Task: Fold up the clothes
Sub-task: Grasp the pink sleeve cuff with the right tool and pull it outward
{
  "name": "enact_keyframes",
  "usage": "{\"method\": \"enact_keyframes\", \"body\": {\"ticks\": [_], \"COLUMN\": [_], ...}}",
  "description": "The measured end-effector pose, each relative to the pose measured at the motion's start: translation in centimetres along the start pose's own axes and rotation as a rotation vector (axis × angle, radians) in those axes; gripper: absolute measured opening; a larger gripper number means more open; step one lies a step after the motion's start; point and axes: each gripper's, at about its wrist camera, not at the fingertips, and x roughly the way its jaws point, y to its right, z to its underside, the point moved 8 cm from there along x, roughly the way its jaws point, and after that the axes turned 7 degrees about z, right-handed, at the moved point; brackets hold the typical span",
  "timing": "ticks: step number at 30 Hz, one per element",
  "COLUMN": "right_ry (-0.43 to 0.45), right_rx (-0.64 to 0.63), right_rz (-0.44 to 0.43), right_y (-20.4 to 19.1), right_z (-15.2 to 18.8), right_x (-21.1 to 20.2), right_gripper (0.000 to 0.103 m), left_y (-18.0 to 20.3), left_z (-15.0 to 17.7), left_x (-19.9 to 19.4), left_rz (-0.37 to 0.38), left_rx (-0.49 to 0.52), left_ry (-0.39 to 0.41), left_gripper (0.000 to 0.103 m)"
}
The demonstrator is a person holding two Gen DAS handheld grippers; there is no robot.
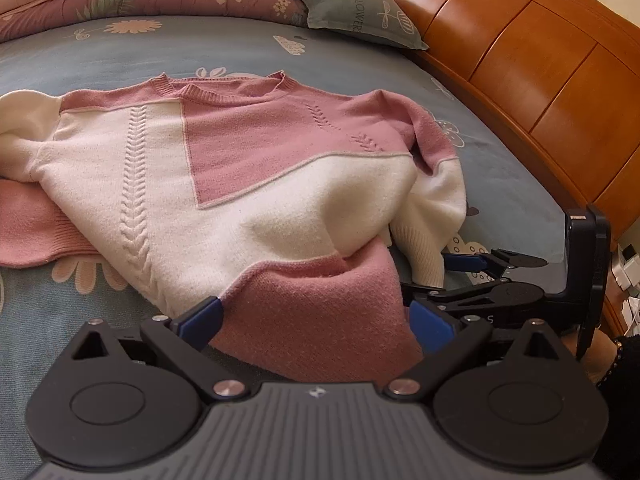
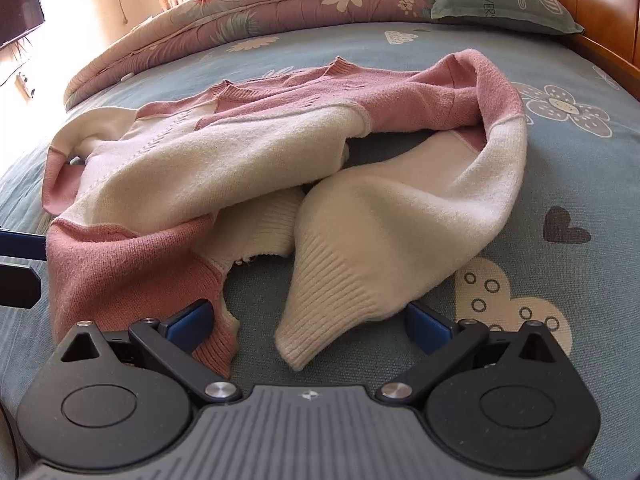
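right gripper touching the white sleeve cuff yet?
Cannot tell. In the right wrist view the right gripper is open, and the white sleeve cuff lies between its fingers, close to the right pad; neither view shows contact or a gap plainly.

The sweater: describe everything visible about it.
The sweater is a soft knit in pink and cream blocks, with a ribbed crew neck, cable stitching and ribbed cuffs. It lies front up and rumpled, unfolded, on the blue floral bedsheet. One cream sleeve curls toward the hem. Both open grippers sit at its hem; contact is unclear.
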Motion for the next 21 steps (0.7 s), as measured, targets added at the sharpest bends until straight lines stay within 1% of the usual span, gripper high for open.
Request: {"method": "enact_keyframes", "body": {"ticks": [3, 5, 7, 9, 12, 15, 17, 19, 21], "right_ry": [0.038, 0.044, 0.03, 0.027, 0.076, 0.109, 0.108, 0.106, 0.081], "right_rx": [-0.008, -0.004, 0.028, 0.095, 0.21, 0.29, 0.311, 0.313, 0.307], "right_rz": [-0.013, -0.023, -0.035, -0.03, 0.028, 0.124, 0.195, 0.228, 0.279], "right_y": [0.1, 0.2, 0.7, 1.9, 5.2, 8.7, 10.6, 11.6, 12.3], "right_z": [0.2, 0.1, -0.2, -0.7, -1.8, -3.4, -4.4, -5.4, -6.4], "right_x": [-0.1, -0.3, -0.7, -1.5, -2.9, -3.3, -2.8, -1.7, 0.1], "right_gripper": [0.103, 0.103, 0.103, 0.103, 0.103, 0.103, 0.103, 0.103, 0.103], "left_y": [-0.1, 0.0, 0.2, 0.3, 0.6, 1.1, 1.6, 2.0, 2.3], "left_z": [0.5, 0.7, 0.7, 0.5, 0.1, -0.2, -0.3, -0.3, -0.1], "left_x": [0.0, -0.1, -0.4, -0.9, -1.3, -0.9, -0.4, 0.0, 0.3], "left_rz": [-0.001, -0.013, -0.024, -0.033, -0.051, -0.049, -0.042, -0.038, -0.038], "left_rx": [-0.029, -0.032, -0.028, -0.023, -0.017, -0.013, -0.005, 0.003, 0.006], "left_ry": [0.001, -0.002, -0.002, 0.008, 0.025, 0.023, 0.017, 0.009, 0.0], "left_gripper": [0.099, 0.099, 0.099, 0.099, 0.099, 0.099, 0.099, 0.099, 0.099]}}
